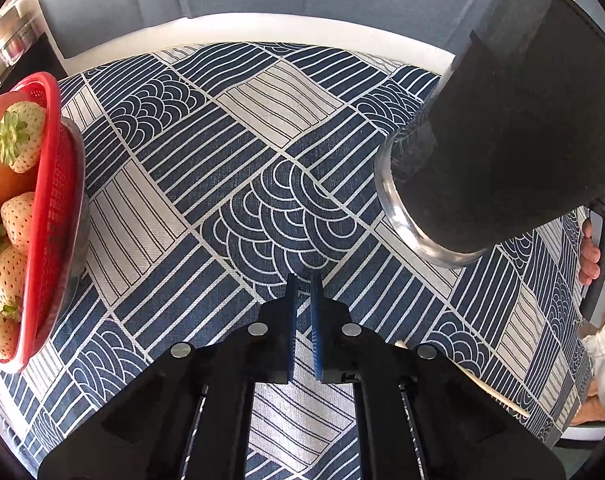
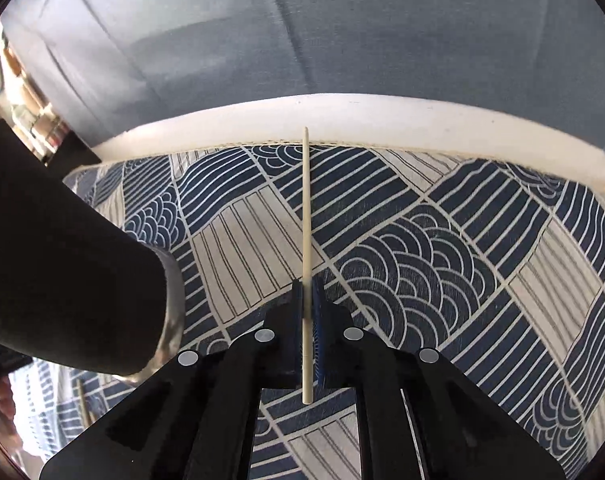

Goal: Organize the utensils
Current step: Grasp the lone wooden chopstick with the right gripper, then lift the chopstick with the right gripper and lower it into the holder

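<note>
My right gripper (image 2: 309, 284) is shut on a pale wooden chopstick (image 2: 305, 208) that points straight ahead above the patterned tablecloth. A tall black utensil holder with a clear base (image 2: 74, 280) stands close to its left; it also shows in the left wrist view (image 1: 502, 140), to the right of my left gripper. My left gripper (image 1: 304, 280) hangs over the cloth with its blue pads nearly together and nothing between them. Another chopstick (image 1: 498, 398) lies on the cloth at the lower right, partly hidden behind the left gripper's body.
A red basket (image 1: 54, 208) with pale strawberries and an orange fruit sits at the left. The white table edge (image 1: 262, 28) runs along the back, with a grey sofa (image 2: 302, 40) beyond. A hand holding the right gripper shows at the right (image 1: 590, 256).
</note>
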`<state>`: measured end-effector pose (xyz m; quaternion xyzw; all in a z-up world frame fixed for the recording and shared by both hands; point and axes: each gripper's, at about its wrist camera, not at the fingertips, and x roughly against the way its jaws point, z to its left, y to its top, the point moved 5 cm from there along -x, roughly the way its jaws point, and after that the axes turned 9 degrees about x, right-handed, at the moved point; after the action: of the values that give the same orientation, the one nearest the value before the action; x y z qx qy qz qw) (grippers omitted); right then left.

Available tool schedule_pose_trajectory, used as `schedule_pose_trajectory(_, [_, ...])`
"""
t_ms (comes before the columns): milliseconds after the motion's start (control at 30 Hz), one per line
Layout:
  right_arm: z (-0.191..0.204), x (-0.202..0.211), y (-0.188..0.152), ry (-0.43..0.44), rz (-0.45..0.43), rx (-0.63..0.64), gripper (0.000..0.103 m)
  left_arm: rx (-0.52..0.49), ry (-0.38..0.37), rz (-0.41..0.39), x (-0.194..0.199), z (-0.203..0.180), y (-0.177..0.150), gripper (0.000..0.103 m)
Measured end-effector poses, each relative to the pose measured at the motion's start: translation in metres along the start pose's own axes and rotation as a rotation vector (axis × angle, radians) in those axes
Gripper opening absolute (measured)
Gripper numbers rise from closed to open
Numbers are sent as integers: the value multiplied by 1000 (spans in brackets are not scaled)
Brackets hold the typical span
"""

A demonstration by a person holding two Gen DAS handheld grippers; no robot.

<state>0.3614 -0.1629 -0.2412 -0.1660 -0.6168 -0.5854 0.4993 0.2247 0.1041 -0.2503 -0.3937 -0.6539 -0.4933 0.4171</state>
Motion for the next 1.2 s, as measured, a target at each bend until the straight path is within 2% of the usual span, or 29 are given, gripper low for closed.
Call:
schedule_pose_trajectory(167, [5, 18, -6, 52, -38, -64, 5, -6, 48, -14, 13, 0, -4, 5])
schedule_pose_trajectory(400, [18, 57, 7, 78, -114, -45, 5, -39, 62, -51, 43, -9, -2, 4])
schedule_pose_trajectory(767, [53, 135, 33, 62, -221, 26, 5, -101, -10, -125, 96, -28, 23, 4])
schedule_pose_trajectory(900, [66, 155, 47, 110, -274, 24, 5, -122, -12, -152, 107, -31, 34, 4])
schedule_pose_trajectory(1033, [79, 166, 61, 196, -323, 18, 5, -109, -37, -170, 117, -35, 45, 4])
schedule_pose_trajectory(1200, [90, 171, 75, 304, -381, 9, 5, -130, -27, -187, 123, -43, 58, 4])
